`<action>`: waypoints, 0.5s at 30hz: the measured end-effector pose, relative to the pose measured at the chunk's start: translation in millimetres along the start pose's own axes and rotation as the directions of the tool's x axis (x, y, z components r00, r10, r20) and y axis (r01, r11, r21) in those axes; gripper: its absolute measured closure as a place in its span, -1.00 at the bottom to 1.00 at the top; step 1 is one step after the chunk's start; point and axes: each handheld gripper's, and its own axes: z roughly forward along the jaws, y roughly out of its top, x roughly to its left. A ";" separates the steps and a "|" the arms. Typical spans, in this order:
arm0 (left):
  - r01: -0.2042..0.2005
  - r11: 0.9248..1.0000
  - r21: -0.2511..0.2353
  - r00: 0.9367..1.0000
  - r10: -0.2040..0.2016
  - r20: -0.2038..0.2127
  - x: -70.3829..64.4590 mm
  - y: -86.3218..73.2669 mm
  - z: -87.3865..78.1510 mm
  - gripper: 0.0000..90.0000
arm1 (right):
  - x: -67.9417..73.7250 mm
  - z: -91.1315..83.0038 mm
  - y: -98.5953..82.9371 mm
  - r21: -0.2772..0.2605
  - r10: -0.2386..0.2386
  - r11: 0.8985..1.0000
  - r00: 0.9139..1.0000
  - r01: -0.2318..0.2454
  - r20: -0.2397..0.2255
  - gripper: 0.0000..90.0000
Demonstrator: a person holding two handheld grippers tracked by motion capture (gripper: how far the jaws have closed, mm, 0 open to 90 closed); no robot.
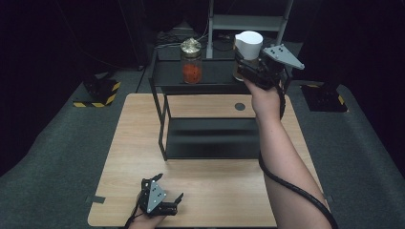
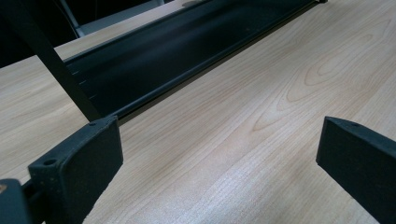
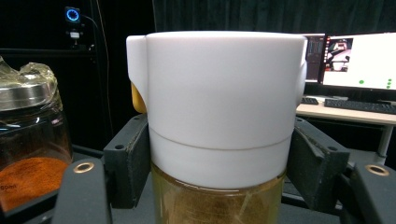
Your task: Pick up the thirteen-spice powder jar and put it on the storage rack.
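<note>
White-capped jar (image 3: 219, 121), amber, perhaps powder inside.

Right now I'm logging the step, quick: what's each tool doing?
Left tool: open, holding nothing, low over the table.
Right tool: closed on the white-capped jar at the top shelf.

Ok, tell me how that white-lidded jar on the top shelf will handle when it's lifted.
The white-lidded jar looks rigid and probably glass below the cap, so likely fragile if knocked. The right gripper grips it around the smooth lid, so it might slip or the lid might loosen. It looks tall with brownish contents, so probably fairly weighty and apt to tip.
</note>
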 end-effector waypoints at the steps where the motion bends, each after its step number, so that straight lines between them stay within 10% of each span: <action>1: 0.000 1.000 0.000 1.000 0.000 0.000 0.0 -0.1 -0.1 -0.98 | 0.2 0.4 -0.5 -0.002 0.002 1.000 1.000 -0.002 0.001 -0.34; 15: -0.001 1.000 -0.002 1.000 0.001 0.001 0.3 -0.4 -0.3 -0.98 | 0.8 6.4 -2.8 -0.007 0.001 1.000 1.000 -0.001 0.000 -0.35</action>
